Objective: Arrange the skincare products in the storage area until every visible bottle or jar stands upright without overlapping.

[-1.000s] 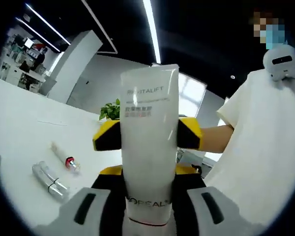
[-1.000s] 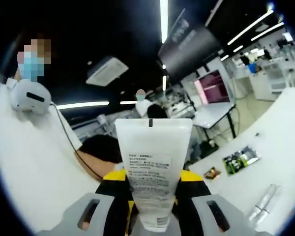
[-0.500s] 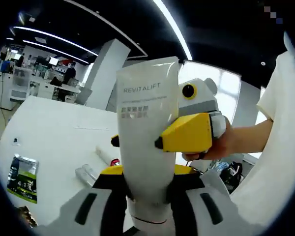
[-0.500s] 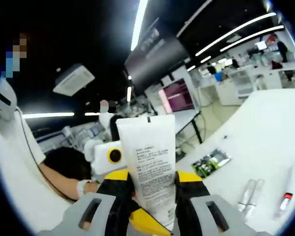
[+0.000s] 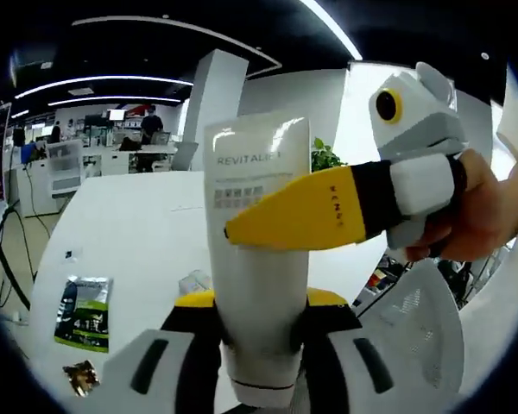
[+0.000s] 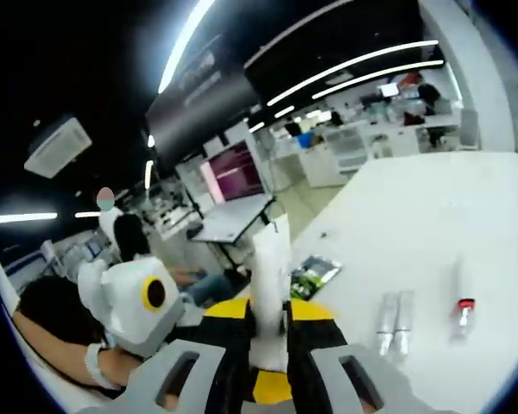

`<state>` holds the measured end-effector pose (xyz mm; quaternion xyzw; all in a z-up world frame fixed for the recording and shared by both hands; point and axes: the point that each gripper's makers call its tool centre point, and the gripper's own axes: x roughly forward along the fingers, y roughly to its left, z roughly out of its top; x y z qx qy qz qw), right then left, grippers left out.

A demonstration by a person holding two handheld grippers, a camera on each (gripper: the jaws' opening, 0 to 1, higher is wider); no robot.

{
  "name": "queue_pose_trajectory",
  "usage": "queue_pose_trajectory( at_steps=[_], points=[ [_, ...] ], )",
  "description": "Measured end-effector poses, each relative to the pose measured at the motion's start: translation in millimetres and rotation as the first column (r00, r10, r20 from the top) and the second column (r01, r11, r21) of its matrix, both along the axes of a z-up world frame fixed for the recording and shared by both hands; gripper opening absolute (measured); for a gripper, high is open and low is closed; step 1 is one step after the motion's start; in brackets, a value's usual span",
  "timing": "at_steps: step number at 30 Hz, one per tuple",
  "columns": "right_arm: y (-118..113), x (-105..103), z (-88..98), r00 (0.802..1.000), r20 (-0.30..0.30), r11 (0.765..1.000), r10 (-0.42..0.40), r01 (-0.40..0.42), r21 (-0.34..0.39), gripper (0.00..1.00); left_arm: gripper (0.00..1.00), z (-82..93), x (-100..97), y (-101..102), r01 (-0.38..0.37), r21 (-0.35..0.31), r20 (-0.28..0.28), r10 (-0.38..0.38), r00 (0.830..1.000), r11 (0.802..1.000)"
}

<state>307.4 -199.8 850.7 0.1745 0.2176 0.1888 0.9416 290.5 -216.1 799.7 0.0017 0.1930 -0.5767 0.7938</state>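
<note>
A white tube (image 5: 255, 259) marked REVITALIFT stands up from between the yellow pads of my left gripper (image 5: 259, 304), which is shut on its lower end. My right gripper (image 5: 272, 226) comes in from the right, held by a hand (image 5: 483, 216), with one yellow jaw lying across the tube's front. In the right gripper view the same tube (image 6: 272, 276) shows edge-on between the pads of my right gripper (image 6: 272, 317), shut on it. My left gripper (image 6: 134, 302) sits at the lower left there. The tube is held in the air above the table.
On the white table (image 6: 414, 224) lie two silvery tubes (image 6: 393, 315), a small tube with a red cap (image 6: 462, 306) and a green sachet (image 6: 315, 272). The left gripper view shows the sachet (image 5: 82, 310) and a small brown packet (image 5: 79, 377). Office desks stand behind.
Both views have swung round. The tube has turned edge-on in the right gripper view, and the right gripper's yellow jaw has slid across the tube's front in the left gripper view.
</note>
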Motion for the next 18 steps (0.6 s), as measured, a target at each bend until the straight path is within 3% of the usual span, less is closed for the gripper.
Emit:
queue_pose_trajectory(
  at_steps=[4, 8, 9, 11, 12, 13, 14, 15, 16, 18],
  points=[
    [-4.3, -2.4, 1.1, 0.998, 0.001, 0.998, 0.06, -0.06, 0.017, 0.05, 0.31, 4.0, -5.4, -3.5, 0.033, -0.033, -0.033, -0.034, 0.999, 0.999],
    [-3.1, -8.4, 8.1, 0.983, 0.038, 0.983, 0.177, -0.179, 0.043, 0.04, 0.3, 11.1, -12.1, -4.9, 0.076, -0.084, -0.064, -0.082, 0.995, 0.994],
    [0.3, -13.3, 10.5, 0.965, 0.052, 0.964, 0.256, -0.258, 0.058, 0.04, 0.3, 13.3, -16.5, -5.5, 0.104, -0.1, -0.069, -0.111, 0.991, 0.99],
    [-3.5, -17.4, 12.7, 0.953, 0.053, 0.952, 0.3, -0.302, 0.046, 0.04, 0.29, 18.7, -24.7, -8.3, 0.139, -0.14, -0.098, -0.154, 0.983, 0.98],
    [-1.9, -23.0, 19.4, 0.928, 0.091, 0.931, 0.36, -0.364, 0.027, 0.04, 0.28, 24.3, -28.8, -10.1, 0.164, -0.165, -0.083, -0.18, 0.98, 0.973],
    [-4.0, -24.4, 22.2, 0.921, 0.105, 0.926, 0.375, -0.378, 0.011, 0.04, 0.28, 27.8, -31.9, -11.2, 0.177, -0.185, -0.085, -0.196, 0.977, 0.967],
    [-0.8, -32.3, 27.0, 0.894, 0.119, 0.899, 0.432, -0.438, 0.026, 0.04, 0.26, 29.5, -34.6, -11.0, 0.193, -0.195, -0.092, -0.213, 0.973, 0.962],
    [-1.2, -34.6, 30.0, 0.879, 0.143, 0.888, 0.456, -0.461, 0.003, 0.04, 0.26, 34.4, -42.0, -13.0, 0.228, -0.228, -0.098, -0.255, 0.962, 0.947],
    [-0.5, -37.2, 32.1, 0.873, 0.143, 0.88, 0.466, -0.475, 0.029, 0.04, 0.25, 36.1, -45.1, -13.8, 0.24, -0.247, -0.113, -0.274, 0.955, 0.939],
    [5.0, -44.8, 35.9, 0.843, 0.172, 0.85, 0.511, -0.525, 0.049, 0.03, 0.24, 38.6, -54.5, -14.5, 0.296, -0.263, -0.107, -0.333, 0.937, 0.918]
  ],
)
